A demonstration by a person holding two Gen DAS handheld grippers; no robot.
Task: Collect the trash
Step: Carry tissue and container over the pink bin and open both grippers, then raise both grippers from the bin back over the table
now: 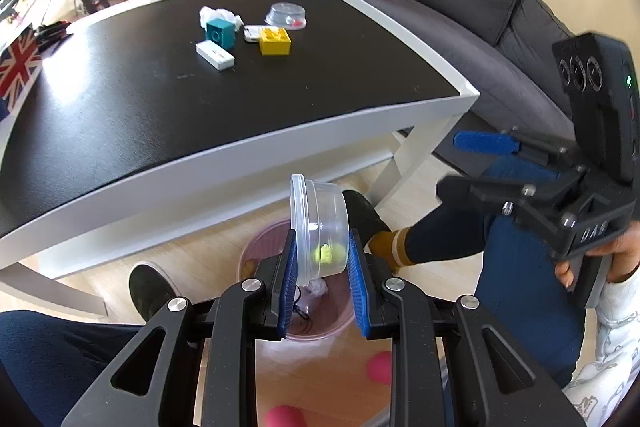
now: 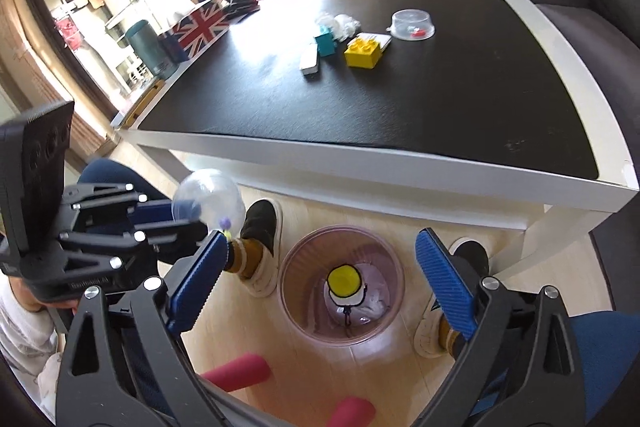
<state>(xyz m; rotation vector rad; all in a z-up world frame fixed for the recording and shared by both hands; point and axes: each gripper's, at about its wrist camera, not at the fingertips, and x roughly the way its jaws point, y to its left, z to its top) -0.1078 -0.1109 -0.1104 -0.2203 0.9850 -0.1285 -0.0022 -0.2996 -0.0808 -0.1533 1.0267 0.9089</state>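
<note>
My left gripper [image 1: 322, 247] is shut on a clear plastic tub [image 1: 320, 223] that lies on its side with a small yellow-green bit inside. It hangs over a pink translucent bin [image 1: 260, 239] on the floor. In the right wrist view my right gripper [image 2: 320, 243] stands open and empty above the same bin [image 2: 296, 267]. A yellow-and-white round thing [image 2: 344, 281] with a black cord lies at the bottom of the bin. The left gripper [image 2: 188, 215] with the tub [image 2: 212, 195] shows at the left. The right gripper [image 1: 456, 163] shows at the right of the left wrist view.
The black-topped white table [image 1: 120, 115] carries crumpled tissue [image 1: 218, 15], a teal block [image 1: 220, 33], a yellow block [image 1: 275, 42], a white flat box [image 1: 215, 55] and a clear domed lid [image 1: 286, 15]. A person's shoes [image 2: 260, 223] flank the bin. A grey sofa [image 1: 440, 7] stands at the right.
</note>
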